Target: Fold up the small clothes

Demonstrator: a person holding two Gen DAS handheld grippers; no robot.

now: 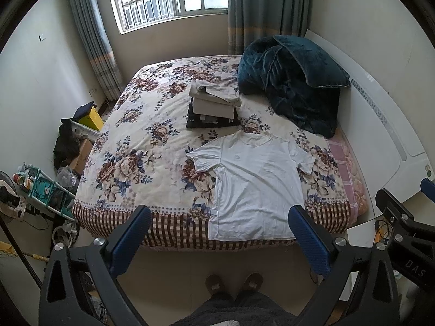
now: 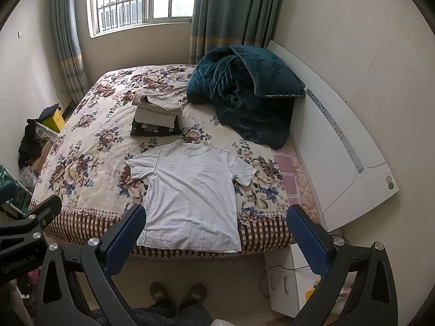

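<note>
Both sets of jaws were spread wide and pinching nothing when I looked: left gripper [image 1: 220, 233] and right gripper [image 2: 216, 233] hung off the near edge of the bed, above the floor. Just past them, the white short-sleeved cotton T-shirt [image 1: 258, 182] lay flat, front up, hem at the near edge of the floral quilted bedspread [image 1: 130, 146]. Looked light, thin, floppy, so I figured it'd sag and wrinkle; best bet seemed pinching a sleeve and the hem corner below it.
</note>
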